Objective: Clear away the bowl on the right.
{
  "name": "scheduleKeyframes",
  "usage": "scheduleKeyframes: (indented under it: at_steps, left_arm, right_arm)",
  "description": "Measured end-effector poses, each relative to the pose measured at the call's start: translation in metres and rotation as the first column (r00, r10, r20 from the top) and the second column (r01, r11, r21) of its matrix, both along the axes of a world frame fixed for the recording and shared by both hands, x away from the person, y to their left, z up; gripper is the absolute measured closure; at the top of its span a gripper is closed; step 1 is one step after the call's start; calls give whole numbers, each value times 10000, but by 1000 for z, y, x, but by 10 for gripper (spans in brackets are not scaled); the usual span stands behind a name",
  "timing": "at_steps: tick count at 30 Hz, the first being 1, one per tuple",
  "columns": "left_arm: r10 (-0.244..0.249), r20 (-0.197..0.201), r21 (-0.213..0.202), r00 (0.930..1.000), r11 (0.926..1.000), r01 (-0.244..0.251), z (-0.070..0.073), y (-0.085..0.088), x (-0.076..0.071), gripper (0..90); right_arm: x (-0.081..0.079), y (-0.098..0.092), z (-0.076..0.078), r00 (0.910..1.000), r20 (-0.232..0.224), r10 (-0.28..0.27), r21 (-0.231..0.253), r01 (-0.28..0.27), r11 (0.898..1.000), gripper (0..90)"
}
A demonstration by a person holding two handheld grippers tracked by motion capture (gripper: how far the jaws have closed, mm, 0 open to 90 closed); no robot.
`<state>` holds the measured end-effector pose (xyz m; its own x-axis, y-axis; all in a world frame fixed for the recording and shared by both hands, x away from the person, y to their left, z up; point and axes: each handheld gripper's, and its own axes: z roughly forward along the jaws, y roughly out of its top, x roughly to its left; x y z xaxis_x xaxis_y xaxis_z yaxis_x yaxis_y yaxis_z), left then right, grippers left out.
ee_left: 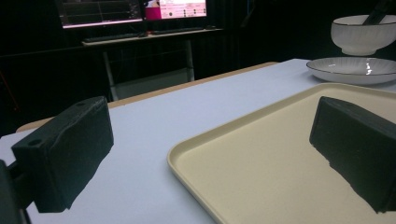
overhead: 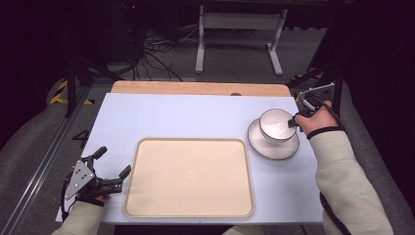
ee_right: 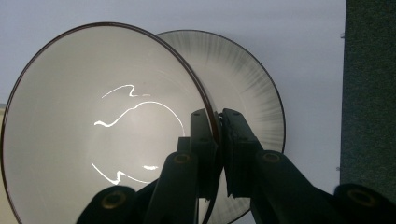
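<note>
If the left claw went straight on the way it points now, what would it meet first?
Probably the cream tray: the open left claw points across its near corner. Farther along sit the plate and bowl, though depth is unclear.

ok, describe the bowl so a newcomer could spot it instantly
Start at the big beige tray on the white table; look just past its far right corner. There the white bowl sits above a white plate, its rim pinched by the right gripper. It is the deep, dark-rimmed dish; the plate is shallow.

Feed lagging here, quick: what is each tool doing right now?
Left tool: open, holding nothing, beside the tray.
Right tool: shut on the bowl rim, above the plate.
</note>
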<state>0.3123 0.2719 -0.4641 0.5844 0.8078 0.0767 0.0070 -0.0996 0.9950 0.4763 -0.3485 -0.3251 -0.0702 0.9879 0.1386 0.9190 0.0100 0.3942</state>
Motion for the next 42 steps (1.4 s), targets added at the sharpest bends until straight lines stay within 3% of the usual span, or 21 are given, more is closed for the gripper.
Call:
scheduleKeyframes:
  at_steps: [7, 14, 26, 42]
  left_arm:
    - [-8, 6, 13, 10000, 10000, 8, 0, 0, 0, 2]
    - [-14, 13, 21, 10000, 10000, 14, 0, 0, 0, 2]
    - [-27, 5, -6, 10000, 10000, 27, 0, 0, 0, 2]
    - [-43, 9, -10, 10000, 10000, 43, 0, 0, 0, 2]
  right_arm:
    - [-3, 8, 10, 9998, -57, -173, -12, 173, 9998, 833]
    - [-7, 25, 15, 9991, -396, -139, 34, 141, 9999, 833]
    - [-15, 65, 22, 9953, -421, 869, 135, -864, 9962, 833]
    - [-33, 123, 33, 9745, -345, 2218, 469, -2201, 9743, 832]
